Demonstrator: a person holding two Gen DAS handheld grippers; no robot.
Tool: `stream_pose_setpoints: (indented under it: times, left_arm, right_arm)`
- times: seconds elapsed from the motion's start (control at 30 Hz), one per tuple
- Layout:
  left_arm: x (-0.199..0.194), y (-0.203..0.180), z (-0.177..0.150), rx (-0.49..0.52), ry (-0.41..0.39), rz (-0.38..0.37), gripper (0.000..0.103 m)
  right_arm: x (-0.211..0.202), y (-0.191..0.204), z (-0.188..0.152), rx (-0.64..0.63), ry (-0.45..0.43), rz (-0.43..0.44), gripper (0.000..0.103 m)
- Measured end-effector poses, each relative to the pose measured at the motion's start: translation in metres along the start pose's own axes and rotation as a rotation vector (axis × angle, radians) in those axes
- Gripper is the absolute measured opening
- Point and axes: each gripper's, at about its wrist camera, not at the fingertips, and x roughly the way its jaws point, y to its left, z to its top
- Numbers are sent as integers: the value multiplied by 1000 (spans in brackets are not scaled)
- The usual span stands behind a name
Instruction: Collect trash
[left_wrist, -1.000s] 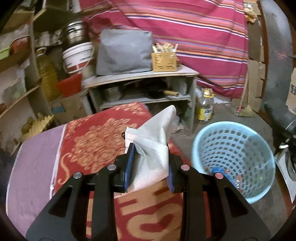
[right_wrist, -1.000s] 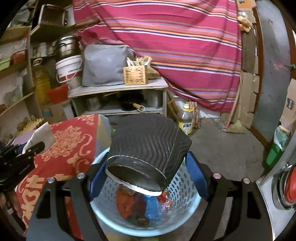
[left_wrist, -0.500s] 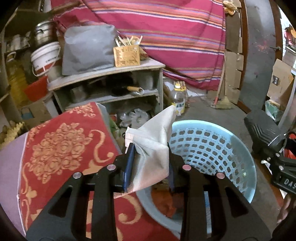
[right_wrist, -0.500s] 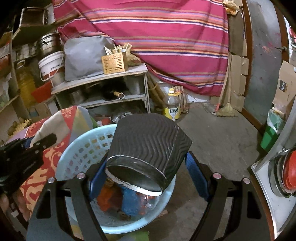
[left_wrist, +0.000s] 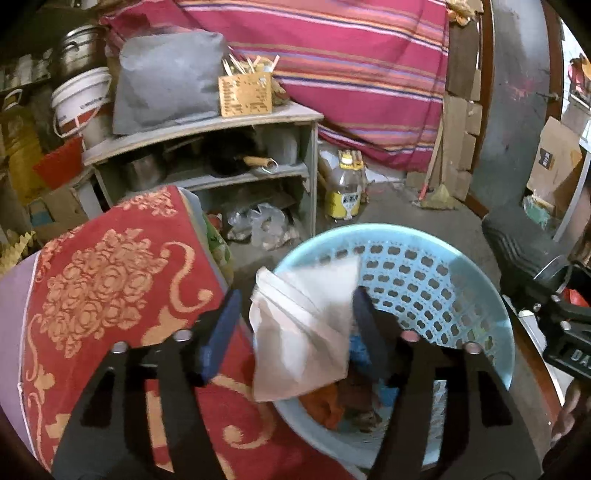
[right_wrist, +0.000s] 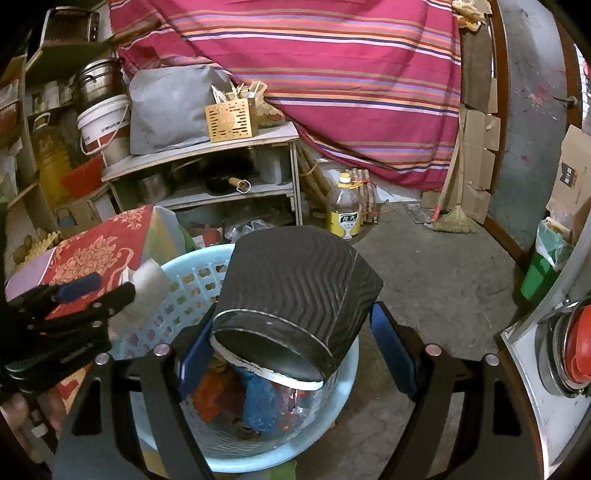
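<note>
A light blue plastic basket (left_wrist: 476, 295) holds several pieces of coloured trash; it also shows in the right wrist view (right_wrist: 177, 284). My left gripper (left_wrist: 295, 321) is open above the basket's near rim. A white crumpled tissue (left_wrist: 303, 332) hangs loose between its jaws, blurred, touching neither blue pad clearly. My right gripper (right_wrist: 291, 332) is shut on a black ribbed paper cup (right_wrist: 299, 291), held tilted over the basket. The cup also shows at the right edge of the left wrist view (left_wrist: 524, 247).
A table with a red and gold cloth (left_wrist: 122, 295) stands left of the basket. Behind are a grey shelf unit (left_wrist: 207, 155), an oil bottle (left_wrist: 343, 192) on the concrete floor, a striped curtain, cardboard boxes and a broom at right.
My left gripper swung right from over the red cloth to over the basket, then opened, and the tissue came free. My right gripper kept its grip on the cup above the basket.
</note>
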Motion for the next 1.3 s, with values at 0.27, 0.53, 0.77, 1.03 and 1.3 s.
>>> stream_pose_setpoints:
  times: [0.27, 0.53, 0.77, 1.03, 1.3]
  left_arm:
    - [-39, 33, -4, -34, -78, 103, 92]
    - [-67, 69, -10, -77, -113, 175, 97]
    - [-75, 96, -14, -97, -119, 238, 97]
    - [-84, 117, -19, -139, -129, 274, 97]
    - [-122, 134, -34, -158, -164, 307, 97]
  right_arm:
    - [-2, 15, 2, -14, -8, 12, 79]
    - [0, 42, 3, -40, -4, 28, 79]
    - [15, 57, 2, -65, 13, 6, 81]
    - [8, 61, 0, -79, -12, -18, 94]
    - [-27, 72, -1, -122, -76, 29, 94]
